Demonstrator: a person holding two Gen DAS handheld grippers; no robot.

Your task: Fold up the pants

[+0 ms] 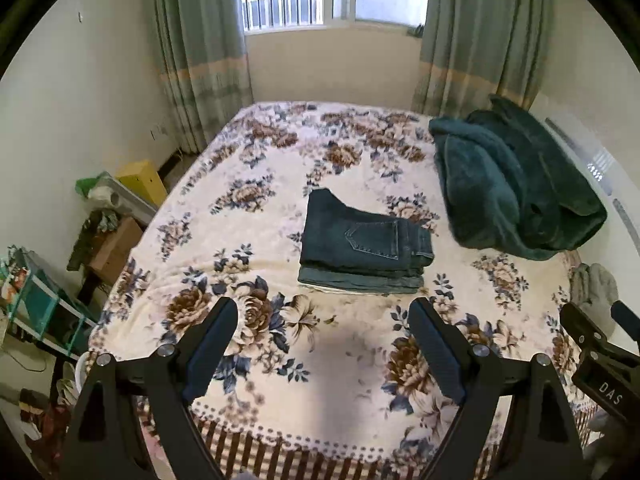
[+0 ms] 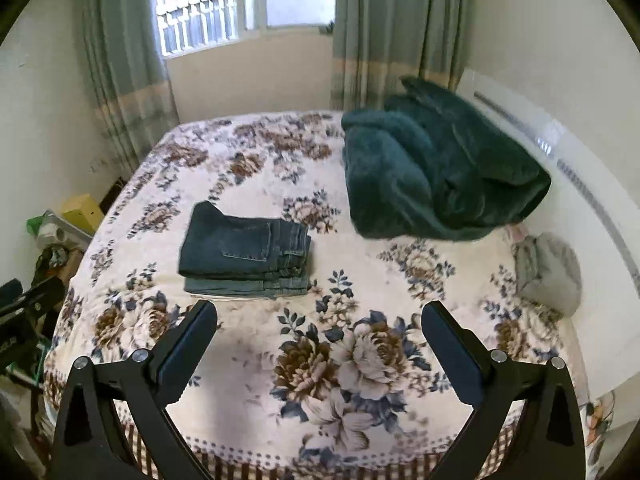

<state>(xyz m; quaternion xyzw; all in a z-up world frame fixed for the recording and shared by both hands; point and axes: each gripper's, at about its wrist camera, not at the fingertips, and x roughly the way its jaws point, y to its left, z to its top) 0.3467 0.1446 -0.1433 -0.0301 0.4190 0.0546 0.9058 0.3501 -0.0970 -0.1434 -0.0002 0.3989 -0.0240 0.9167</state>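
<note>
A pair of dark blue jeans (image 1: pixel 362 240) lies folded into a compact stack in the middle of the floral bedspread (image 1: pixel 280 360), back pocket facing up. The right wrist view shows the same folded jeans (image 2: pixel 246 250) left of centre. My left gripper (image 1: pixel 322 320) hovers above the near end of the bed, open, nothing between its fingers, well short of the jeans. My right gripper (image 2: pixel 320 322) is likewise open and empty over the near part of the bed. Part of the right gripper (image 1: pixel 600 360) shows at the left view's right edge.
A bulky dark green fleece blanket (image 1: pixel 516 184) is heaped at the bed's far right. A grey cloth (image 2: pixel 548 272) lies by the right edge. Boxes, a yellow case (image 1: pixel 142 180) and a teal rack (image 1: pixel 36 300) crowd the floor on the left. Curtains and a window stand behind the bed.
</note>
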